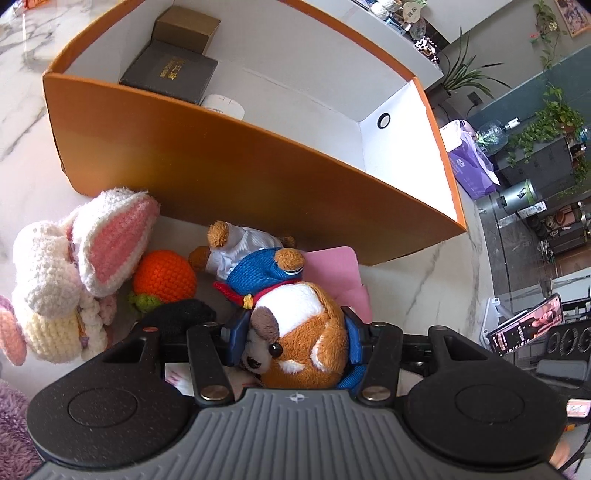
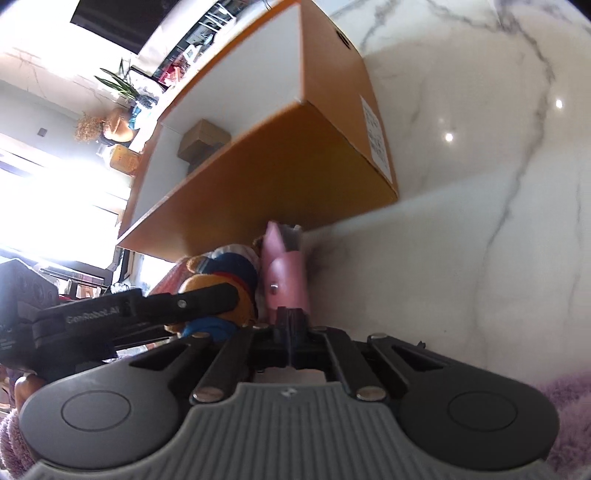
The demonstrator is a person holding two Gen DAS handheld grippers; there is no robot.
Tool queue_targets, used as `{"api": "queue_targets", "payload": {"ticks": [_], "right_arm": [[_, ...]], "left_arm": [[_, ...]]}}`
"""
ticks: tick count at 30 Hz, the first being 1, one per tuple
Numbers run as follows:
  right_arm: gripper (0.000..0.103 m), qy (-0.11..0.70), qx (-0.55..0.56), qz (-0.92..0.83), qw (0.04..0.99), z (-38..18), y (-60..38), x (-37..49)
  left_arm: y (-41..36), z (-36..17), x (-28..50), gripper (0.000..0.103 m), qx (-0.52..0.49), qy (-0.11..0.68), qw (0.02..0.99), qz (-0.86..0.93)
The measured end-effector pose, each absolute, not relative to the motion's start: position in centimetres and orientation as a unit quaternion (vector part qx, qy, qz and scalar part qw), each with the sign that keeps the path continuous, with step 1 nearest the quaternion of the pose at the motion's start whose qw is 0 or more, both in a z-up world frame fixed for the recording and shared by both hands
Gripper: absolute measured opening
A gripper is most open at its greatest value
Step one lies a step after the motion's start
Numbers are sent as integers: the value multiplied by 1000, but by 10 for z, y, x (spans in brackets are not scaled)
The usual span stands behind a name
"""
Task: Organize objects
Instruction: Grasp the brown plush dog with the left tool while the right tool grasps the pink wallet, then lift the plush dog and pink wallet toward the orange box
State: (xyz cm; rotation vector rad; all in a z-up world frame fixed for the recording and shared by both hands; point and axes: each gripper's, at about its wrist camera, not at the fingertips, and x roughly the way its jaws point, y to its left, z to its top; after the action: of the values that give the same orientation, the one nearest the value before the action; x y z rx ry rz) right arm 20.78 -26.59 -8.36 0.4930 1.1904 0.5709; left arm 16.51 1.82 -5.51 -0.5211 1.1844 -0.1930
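A brown and white plush dog [image 1: 299, 317] in a blue cap and white shirt lies head-first toward me, and my left gripper [image 1: 295, 338] is shut on its head, blue pads pressing both cheeks. Under the dog lies a pink wallet [image 1: 343, 269], just in front of the orange box [image 1: 258, 173]. In the right wrist view my right gripper [image 2: 291, 325] is shut on the near edge of the pink wallet [image 2: 284, 273], which stands tilted up with its snap stud showing. A finger [image 2: 207, 295] of the left gripper crosses the plush dog [image 2: 221, 273] beside it.
The orange box [image 2: 277, 177] has white inner walls and holds a dark book [image 1: 170, 72], a brown carton [image 1: 186, 24] and a white roll [image 1: 223, 105]. A crochet bunny [image 1: 74, 266], an orange crochet fruit [image 1: 164, 277] and a black soft item [image 1: 184, 314] lie left on the marble table [image 2: 461, 221].
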Motion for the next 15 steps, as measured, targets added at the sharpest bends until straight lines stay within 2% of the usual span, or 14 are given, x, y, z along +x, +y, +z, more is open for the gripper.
{"api": "queue_targets", "payload": {"ticks": [5,15], "right_arm": [[0,546,169,251,781,-69,-263,211],[0,537,98,258,797,-51,-225,193]], "left_arm": [[15,-54,160,59,-217,550,801,-100],[24,-63,154,59,-237,541,798,-122]]}}
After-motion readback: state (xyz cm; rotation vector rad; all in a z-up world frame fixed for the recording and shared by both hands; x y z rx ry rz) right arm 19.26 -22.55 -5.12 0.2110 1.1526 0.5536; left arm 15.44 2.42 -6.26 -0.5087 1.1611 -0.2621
